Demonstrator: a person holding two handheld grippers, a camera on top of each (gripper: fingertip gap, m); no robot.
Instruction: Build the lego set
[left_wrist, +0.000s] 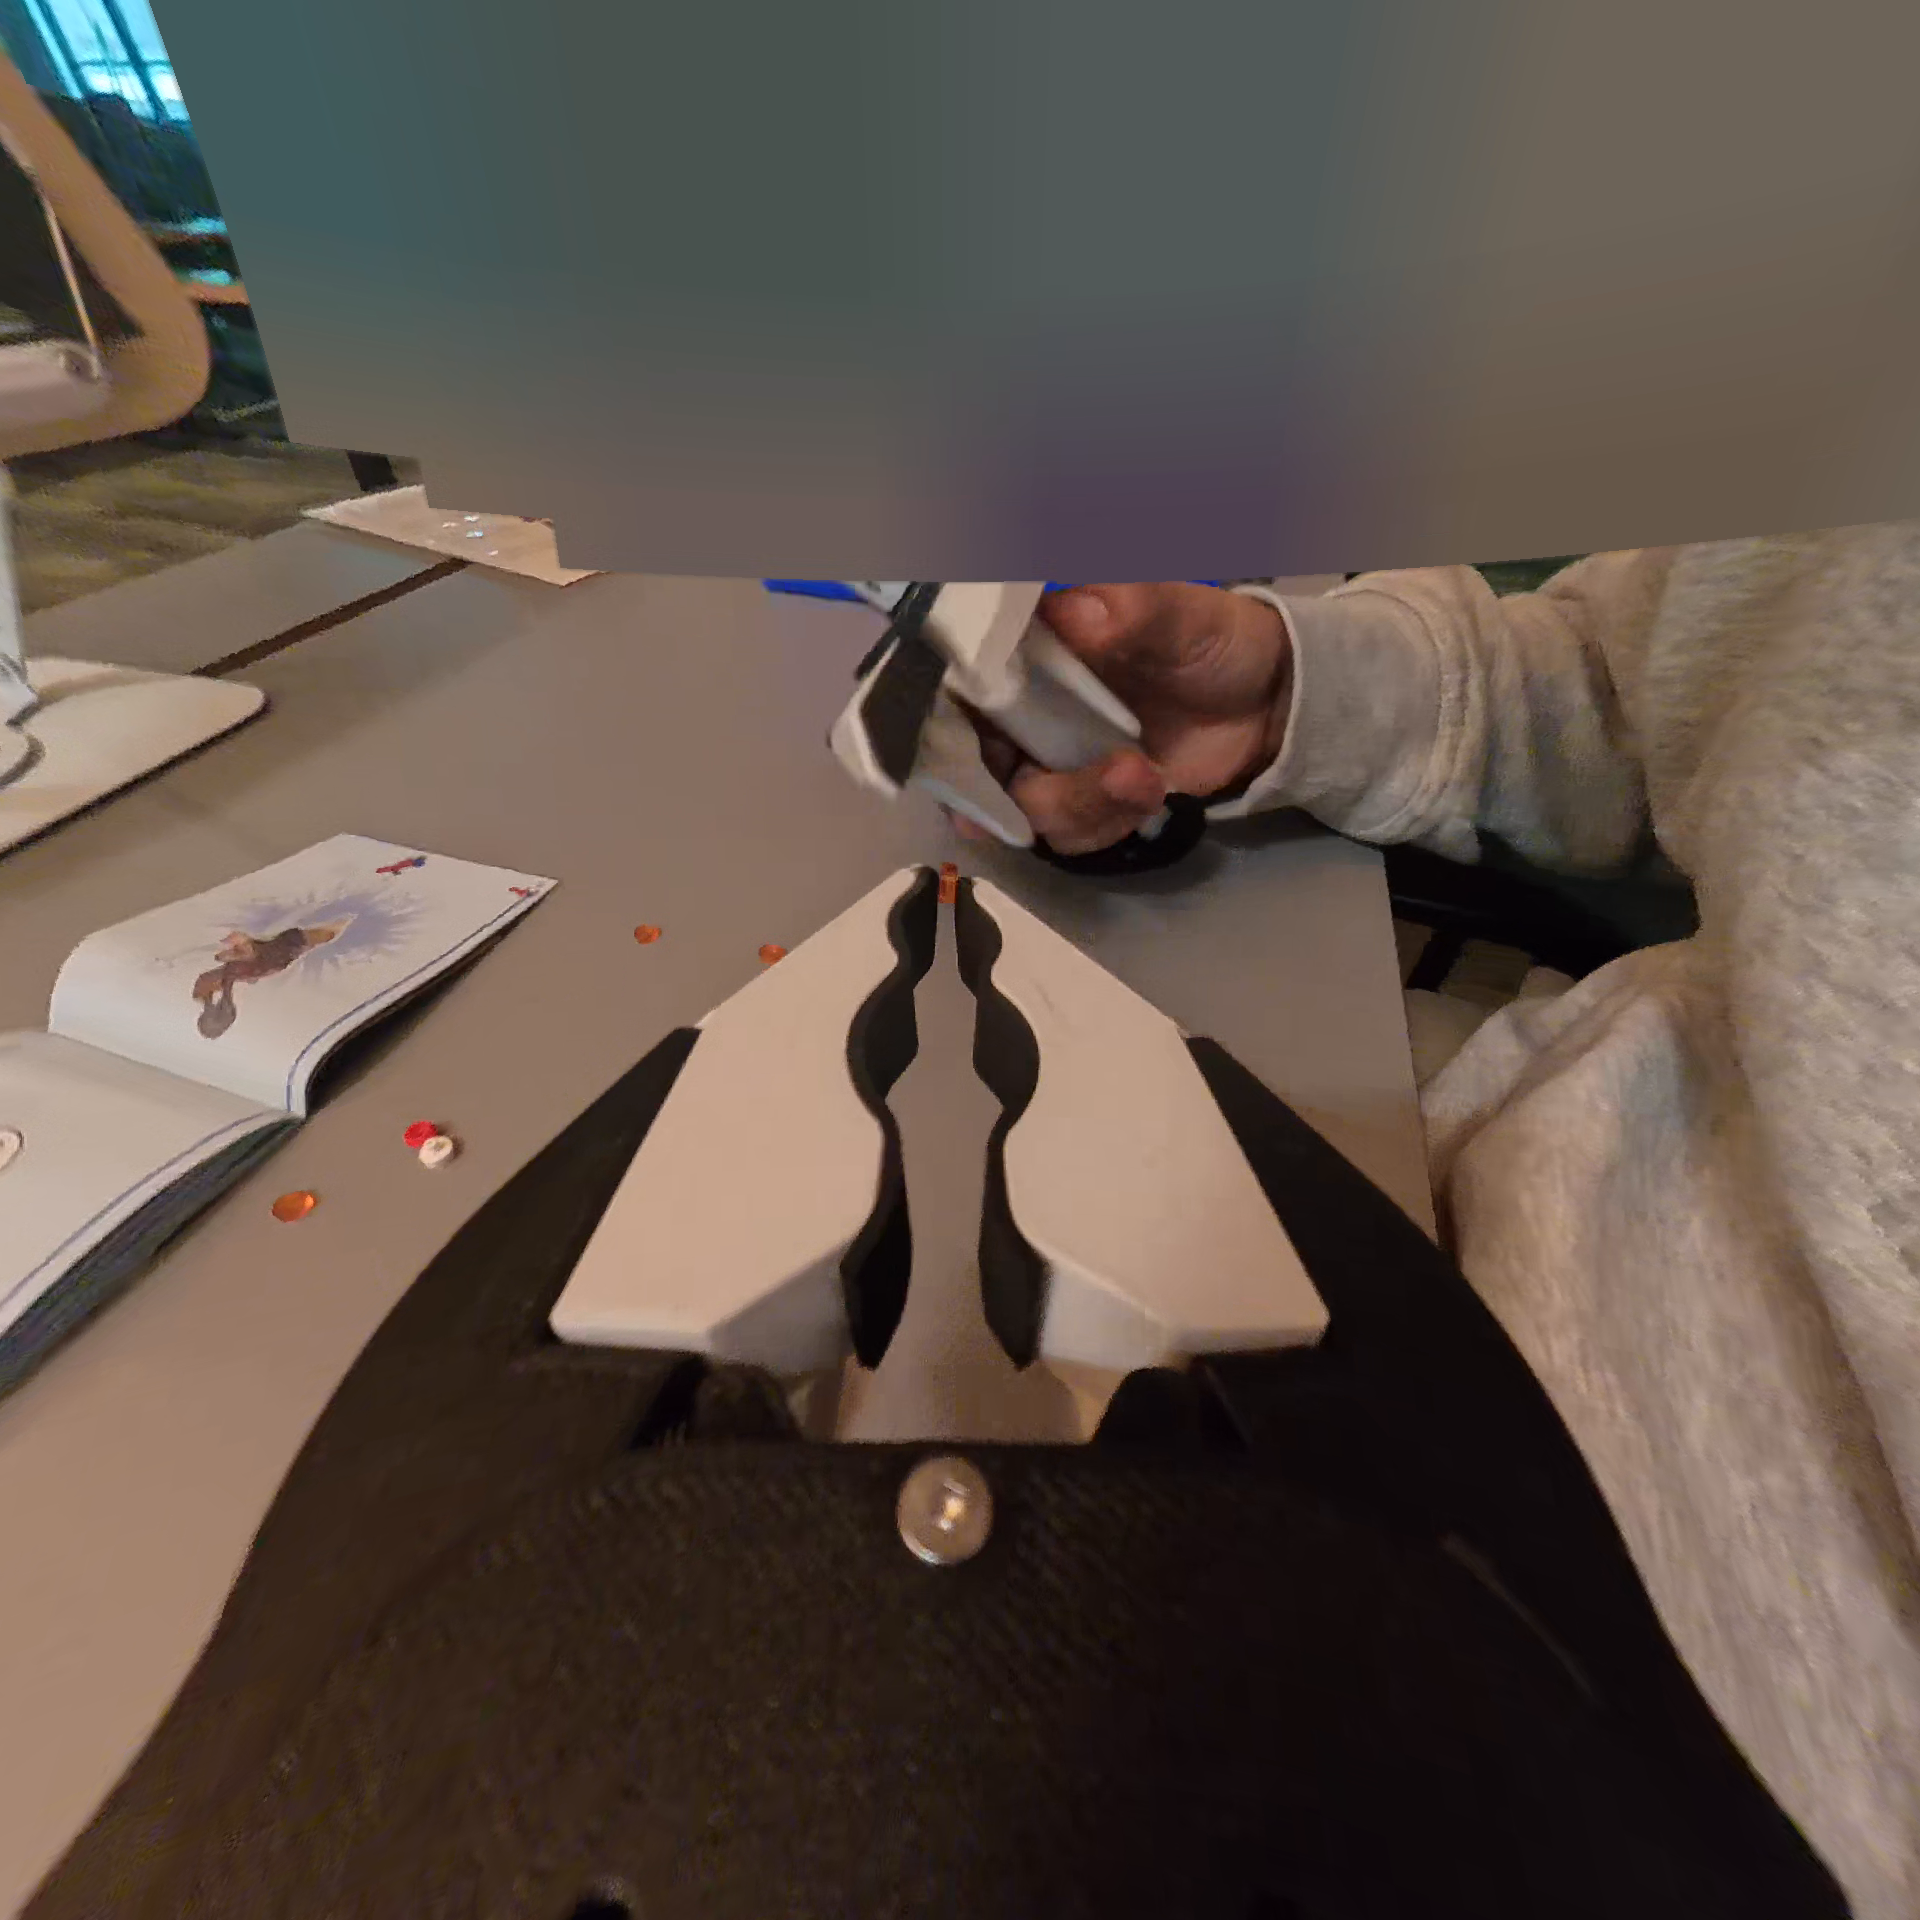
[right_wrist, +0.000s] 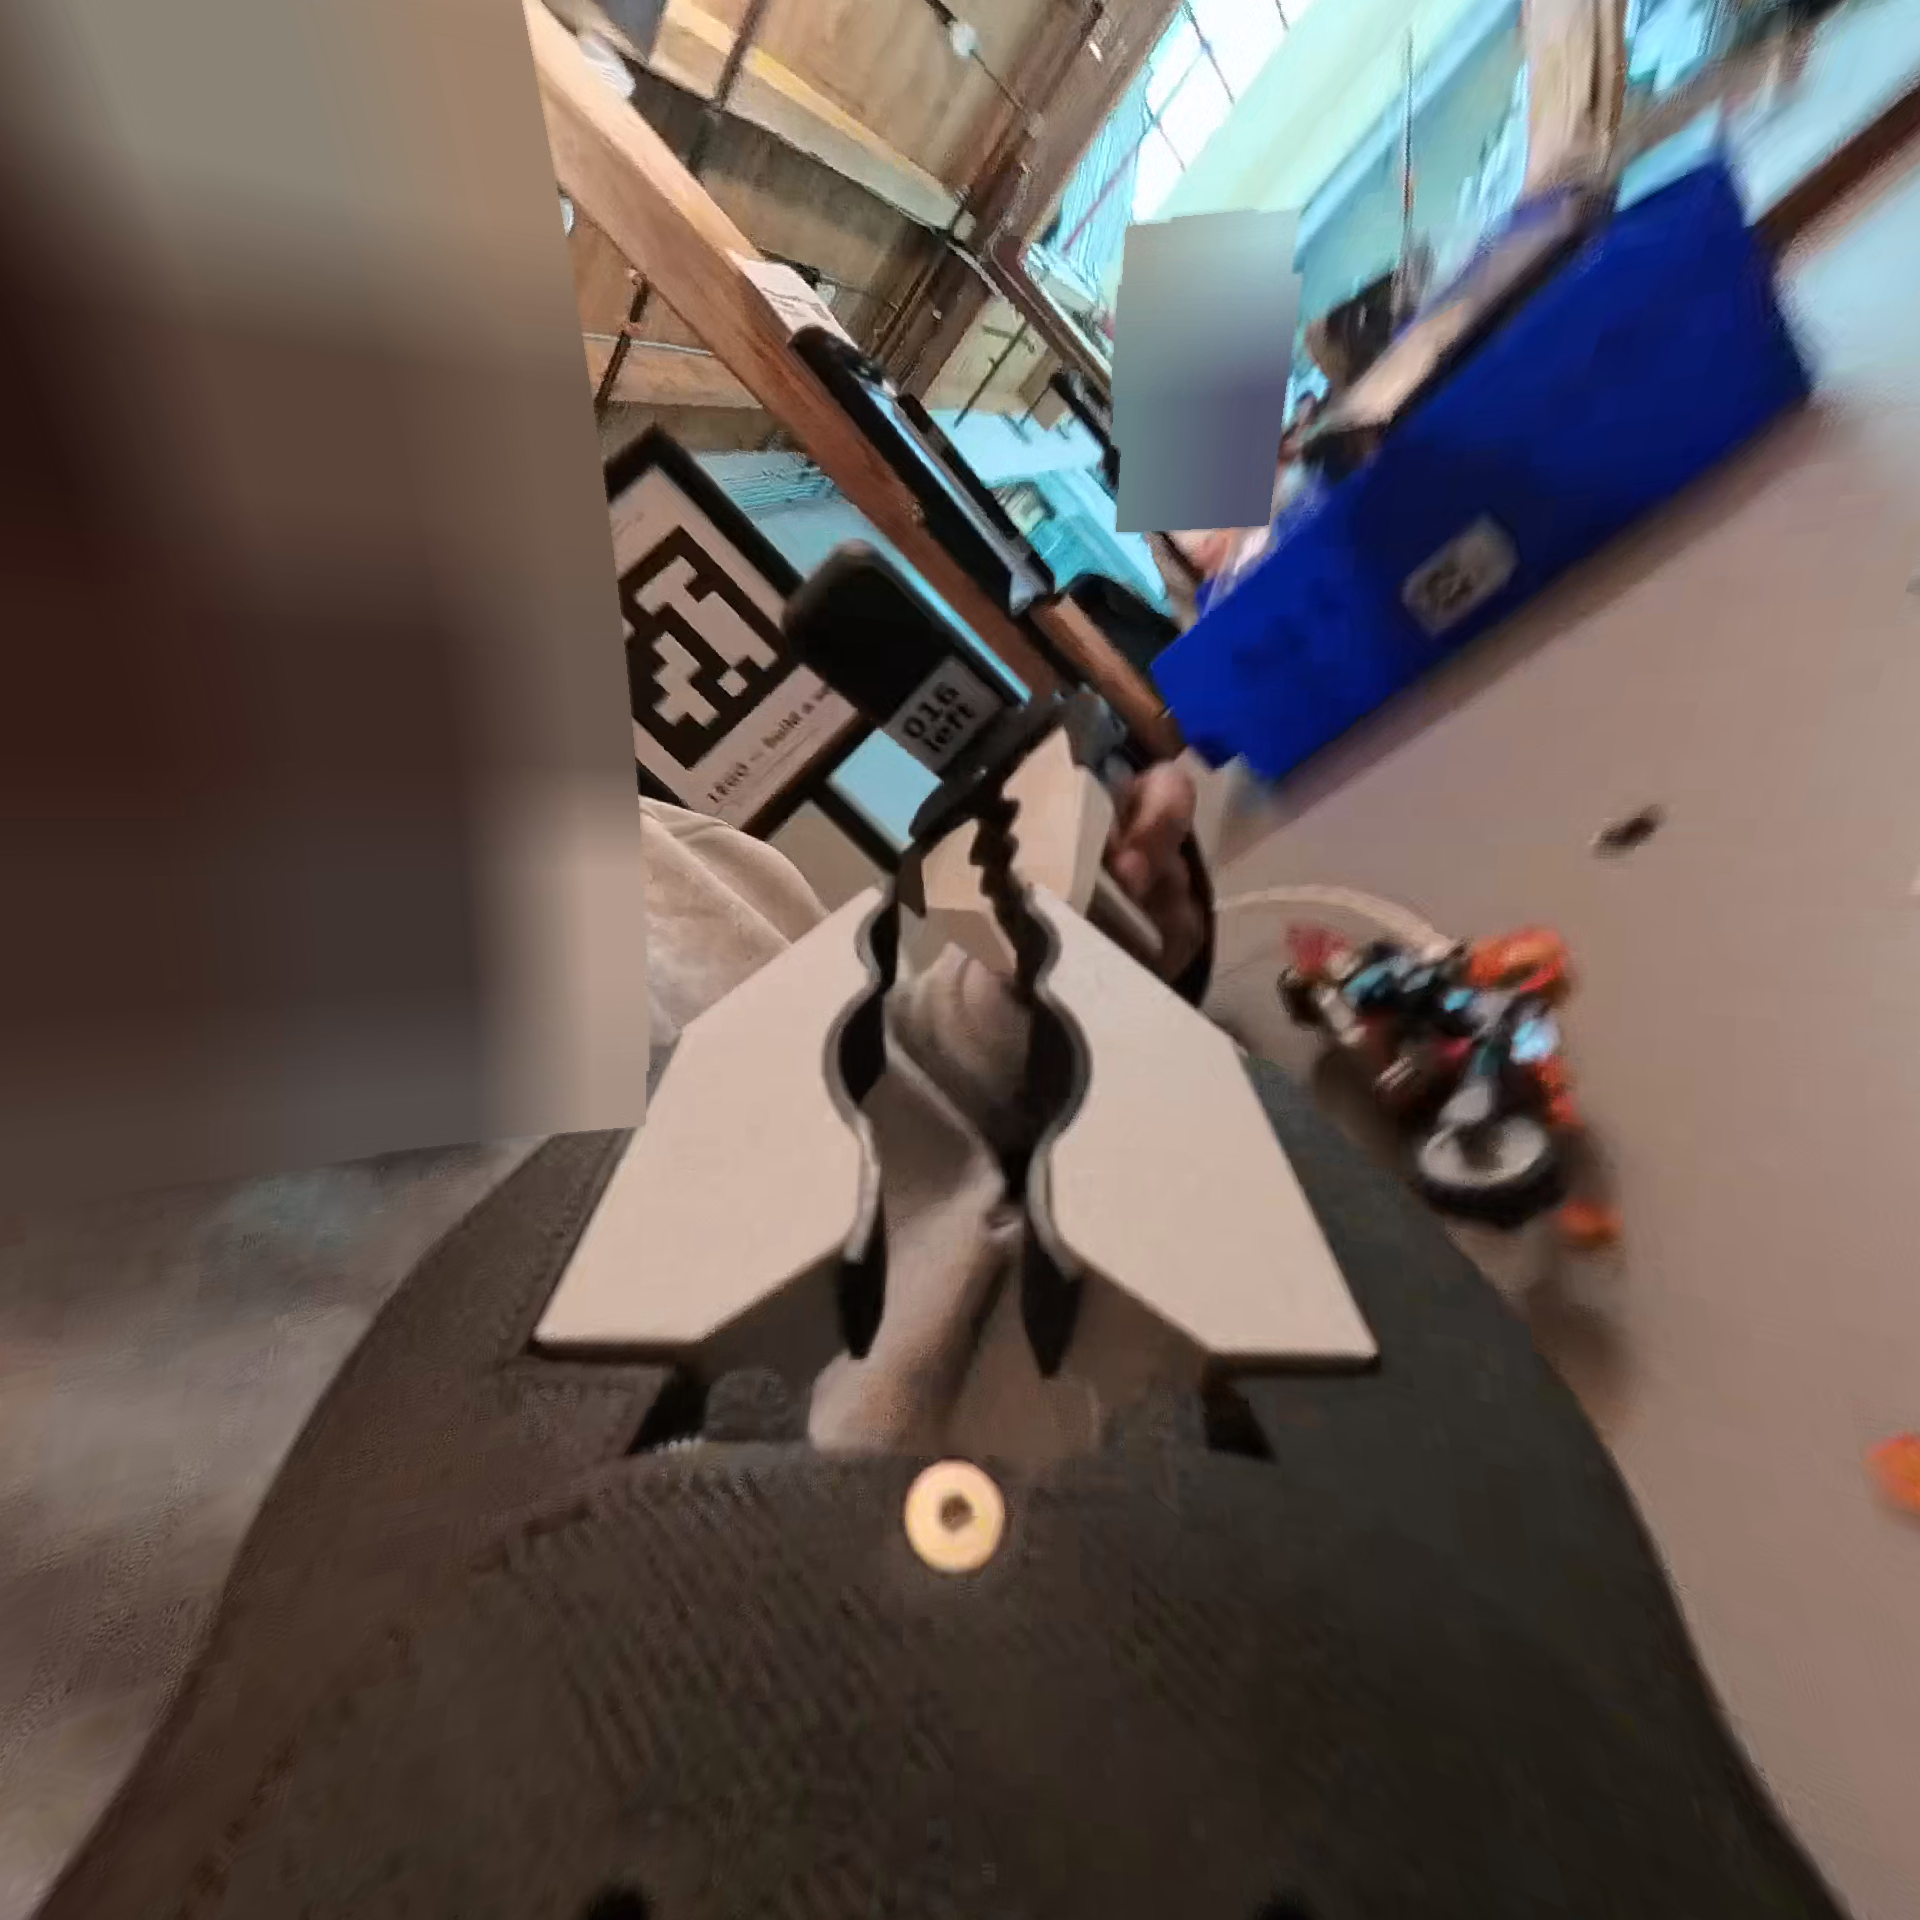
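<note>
My left gripper (left_wrist: 948, 896) is shut on a tiny orange lego piece (left_wrist: 948, 883) pinched at its fingertips, a little above the grey table (left_wrist: 644, 748). My right gripper (right_wrist: 961, 909) is slightly open and empty. It shows in the left wrist view (left_wrist: 920, 769) just beyond the orange piece, held by a hand in a grey sleeve. The two grippers point tip to tip, close together. The left gripper (right_wrist: 966, 883) shows right in front of the right one's tips. A partly built lego motorcycle (right_wrist: 1455, 1049), black, orange and teal, lies on the table to the right.
An open instruction booklet (left_wrist: 260, 997) lies at the left. Small loose pieces are scattered on the table: orange studs (left_wrist: 294, 1205) (left_wrist: 646, 933) (left_wrist: 771, 952), a red one (left_wrist: 419, 1132) and a white one (left_wrist: 436, 1150). A blue bin (right_wrist: 1455, 520) stands at the back. A white stand base (left_wrist: 114, 738) is far left. The grippers are tip to tip, or close to it. The left tips stand about 9 cm off the partly built lego motorcycle (right_wrist: 1455, 1049).
</note>
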